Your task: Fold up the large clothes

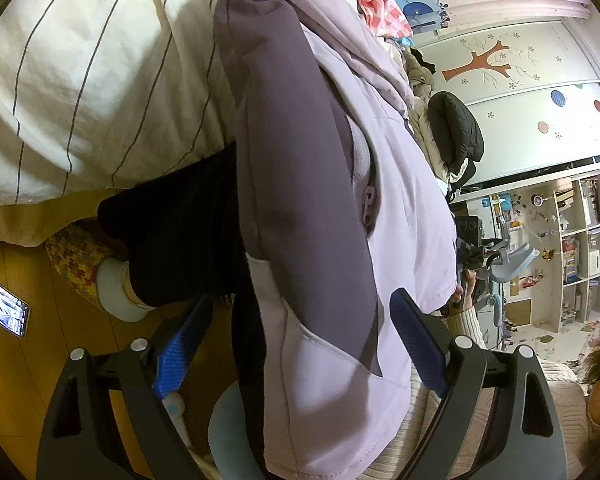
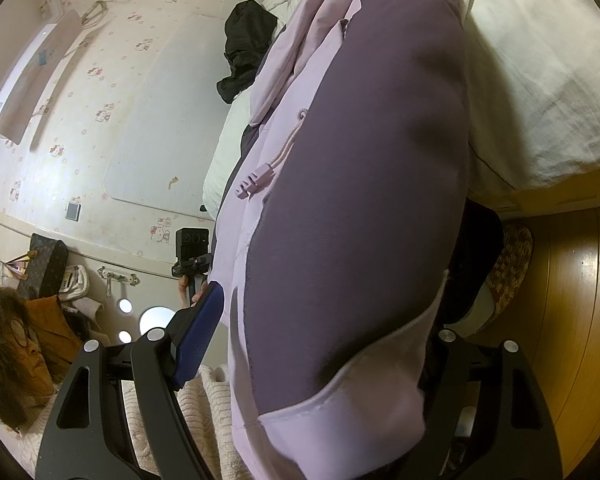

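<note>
Lilac-and-purple jacket (image 1: 312, 208) hangs between spread fingers of both tools; left tool (image 1: 300, 340), right tool (image 2: 320, 344) unclenched.

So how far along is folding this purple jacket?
Early. Done: the jacket hangs off the bed, a bulky fold between the jaws of each hand-held gripper, left and right. In hand: that fold. Whether the pads press is unclear. Left: laying it flat and tidying.
</note>
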Action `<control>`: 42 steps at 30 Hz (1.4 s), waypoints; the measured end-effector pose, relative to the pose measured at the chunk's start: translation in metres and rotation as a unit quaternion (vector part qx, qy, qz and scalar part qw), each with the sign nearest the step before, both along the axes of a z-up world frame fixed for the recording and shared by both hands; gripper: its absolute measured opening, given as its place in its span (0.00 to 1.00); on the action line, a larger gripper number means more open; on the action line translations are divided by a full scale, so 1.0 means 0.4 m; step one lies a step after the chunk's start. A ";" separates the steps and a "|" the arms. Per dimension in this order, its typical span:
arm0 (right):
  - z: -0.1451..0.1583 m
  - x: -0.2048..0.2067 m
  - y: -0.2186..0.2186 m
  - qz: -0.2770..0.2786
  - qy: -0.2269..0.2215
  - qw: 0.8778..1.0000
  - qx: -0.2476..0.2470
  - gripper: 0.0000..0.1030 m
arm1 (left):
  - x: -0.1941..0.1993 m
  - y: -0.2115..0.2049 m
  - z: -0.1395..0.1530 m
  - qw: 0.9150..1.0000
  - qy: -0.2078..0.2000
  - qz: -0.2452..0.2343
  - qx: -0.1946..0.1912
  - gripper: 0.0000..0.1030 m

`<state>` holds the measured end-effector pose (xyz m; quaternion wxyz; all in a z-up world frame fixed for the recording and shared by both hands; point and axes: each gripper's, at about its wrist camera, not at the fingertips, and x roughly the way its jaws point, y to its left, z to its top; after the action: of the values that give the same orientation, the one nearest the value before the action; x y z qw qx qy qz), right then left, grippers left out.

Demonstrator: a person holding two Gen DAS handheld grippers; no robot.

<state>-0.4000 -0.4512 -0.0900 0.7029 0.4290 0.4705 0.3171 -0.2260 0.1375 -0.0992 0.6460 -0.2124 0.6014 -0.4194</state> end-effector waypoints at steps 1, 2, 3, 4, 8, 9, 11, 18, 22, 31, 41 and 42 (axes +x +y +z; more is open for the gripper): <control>-0.001 0.002 0.000 0.000 0.000 1.000 0.001 0.74 | -0.001 0.000 0.000 1.000 0.001 -0.001 0.000 0.84; -0.001 0.001 -0.001 0.000 0.001 1.000 0.001 0.74 | -0.002 -0.002 -0.002 1.000 0.002 -0.001 0.000 0.84; -0.002 -0.001 -0.001 0.000 0.001 1.000 0.001 0.74 | -0.003 -0.003 -0.003 1.000 0.003 -0.002 0.000 0.85; -0.003 -0.003 -0.002 0.000 0.002 1.000 0.000 0.74 | -0.003 -0.004 -0.005 1.000 0.003 -0.003 0.000 0.85; -0.007 -0.006 -0.005 -0.002 0.008 1.000 -0.004 0.74 | -0.002 -0.001 -0.012 1.000 0.010 0.003 -0.010 0.85; -0.008 -0.011 -0.009 -0.003 0.009 1.000 -0.005 0.74 | -0.001 0.001 -0.011 1.000 0.010 0.006 -0.013 0.85; -0.007 -0.019 -0.014 -0.005 0.010 1.000 -0.005 0.74 | 0.001 0.004 -0.010 1.000 0.011 0.009 -0.016 0.86; 0.009 -0.023 -0.013 -0.007 -0.008 1.000 -0.011 0.74 | -0.003 -0.039 -0.018 1.000 0.017 -0.008 -0.022 0.87; 0.043 -0.029 0.000 -0.002 -0.042 0.999 -0.023 0.55 | -0.005 -0.062 -0.024 1.000 0.017 -0.010 -0.018 0.87; 0.096 -0.036 0.009 0.016 -0.080 0.997 -0.013 0.38 | -0.029 -0.081 0.089 0.996 -0.066 -0.005 -0.067 0.45; 0.016 -0.050 0.004 -0.028 -0.052 0.998 -0.014 0.38 | -0.032 -0.073 -0.040 0.999 0.002 0.036 -0.003 0.84; 0.016 -0.046 0.010 -0.029 -0.055 0.998 -0.016 0.34 | -0.036 -0.079 -0.030 0.999 -0.005 0.038 -0.009 0.65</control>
<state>-0.4184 -0.4471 -0.0837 0.7432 0.4135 0.4235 0.3119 -0.2404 0.1058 -0.1112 0.6626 -0.2390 0.5858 -0.4009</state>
